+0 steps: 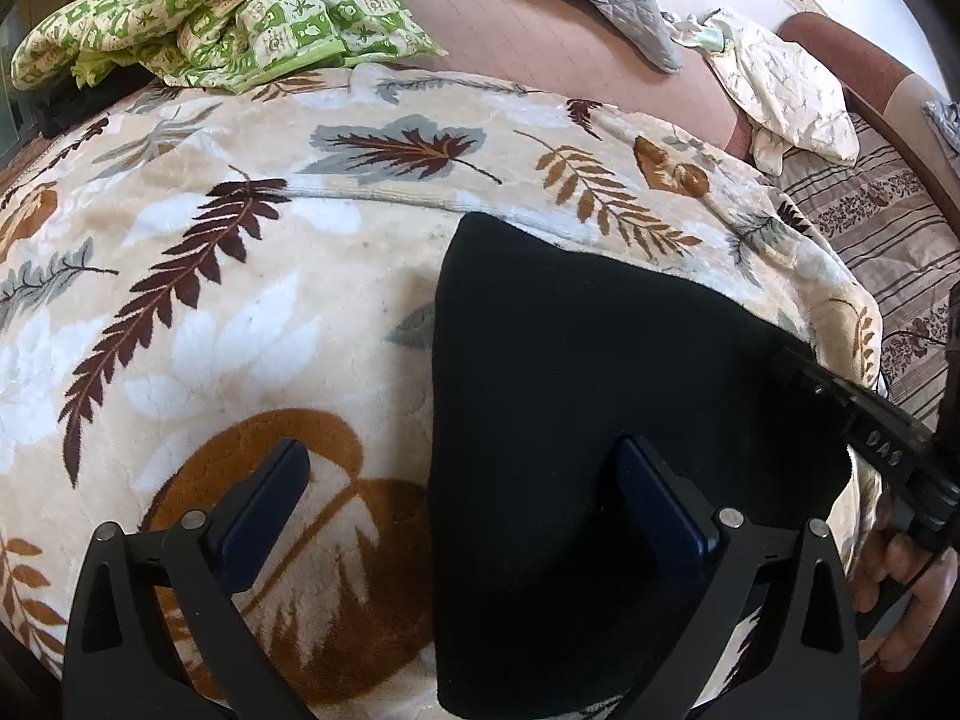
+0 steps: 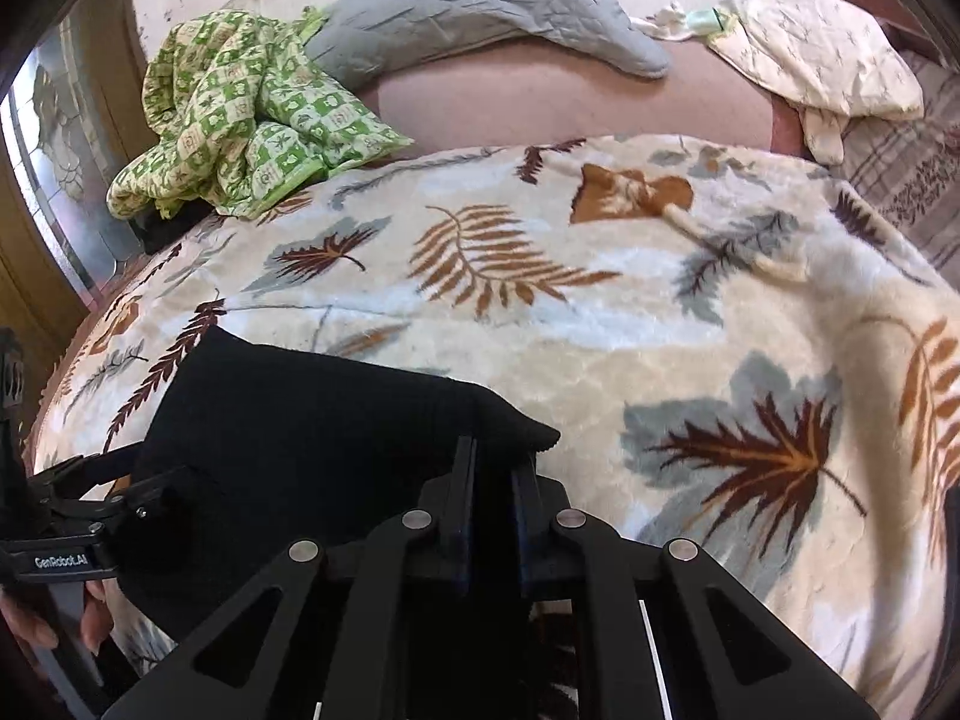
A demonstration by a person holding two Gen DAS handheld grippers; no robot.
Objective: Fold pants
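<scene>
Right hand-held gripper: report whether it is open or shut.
Shut. The right hand-held gripper has its two pads nearly together, pinching the edge of the black pants lying on the leaf-print blanket.

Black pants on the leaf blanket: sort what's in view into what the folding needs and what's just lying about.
For the job:
- black pants
- right tongs, shut on the pants' edge
- left tongs, open over the pants' left edge
- leaf-print blanket, the folding surface

Lying about:
- green checked cloth
- grey quilted pillow
- cream printed cloth
</scene>
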